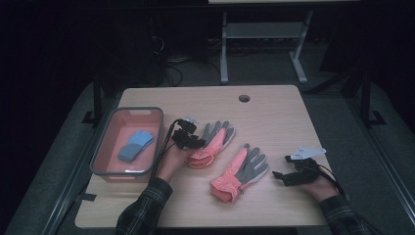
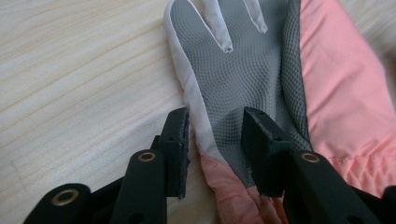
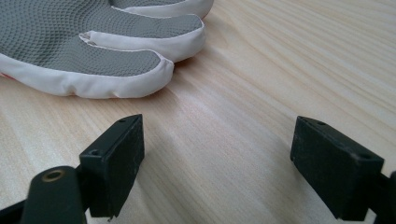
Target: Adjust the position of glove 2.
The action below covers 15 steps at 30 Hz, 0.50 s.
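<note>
Left gripper [image 1: 195, 143]: jaws apart around left glove's [image 1: 214, 142] edge, mid-tabletop; pads touching it, hard to tell.
Right gripper [image 1: 280, 176]: open, holding nothing, near right edge.
Left glove's cuff: hidden under gripper.

1. The whole table [image 1: 274, 115] is seen from a high camera at the person's side, aimed forward and down.
2. From the left gripper [image 2: 215, 140], the camera is aimed along its jaws, very near a pink-and-grey glove [image 2: 261, 70]; that glove [image 1: 211, 143] is shared with the high view.
3. From the right gripper [image 3: 217, 154], the tabletop is skimmed low and close, toward the second glove [image 3: 93, 46].
</note>
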{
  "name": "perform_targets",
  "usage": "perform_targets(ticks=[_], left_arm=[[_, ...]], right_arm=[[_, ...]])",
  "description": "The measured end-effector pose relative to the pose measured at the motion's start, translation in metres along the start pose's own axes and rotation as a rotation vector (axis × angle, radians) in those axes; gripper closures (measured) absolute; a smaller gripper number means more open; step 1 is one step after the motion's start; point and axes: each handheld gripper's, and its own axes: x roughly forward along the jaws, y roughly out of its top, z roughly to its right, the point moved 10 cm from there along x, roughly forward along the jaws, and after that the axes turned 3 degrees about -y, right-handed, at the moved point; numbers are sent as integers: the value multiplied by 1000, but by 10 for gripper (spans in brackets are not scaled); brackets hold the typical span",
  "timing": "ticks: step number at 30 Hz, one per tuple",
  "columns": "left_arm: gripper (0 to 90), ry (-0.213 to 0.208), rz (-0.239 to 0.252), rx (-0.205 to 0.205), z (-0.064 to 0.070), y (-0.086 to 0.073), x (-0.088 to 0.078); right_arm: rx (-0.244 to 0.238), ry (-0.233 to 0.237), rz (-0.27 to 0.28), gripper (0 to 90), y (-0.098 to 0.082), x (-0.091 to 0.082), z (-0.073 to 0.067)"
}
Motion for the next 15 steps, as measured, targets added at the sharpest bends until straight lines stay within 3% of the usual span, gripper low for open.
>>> perform_targets(ticks=[4,10,15], left_arm=[[701,-7,-12,29,1,-1,1],[818,-25,-8,37,3,0,0],[861,-25,-7,56,4,4,-7]], right_arm=[[0,0,0,170,0,0,0],[1,-1,0,170,0,0,0],[2,-1,0,170,0,0,0]])
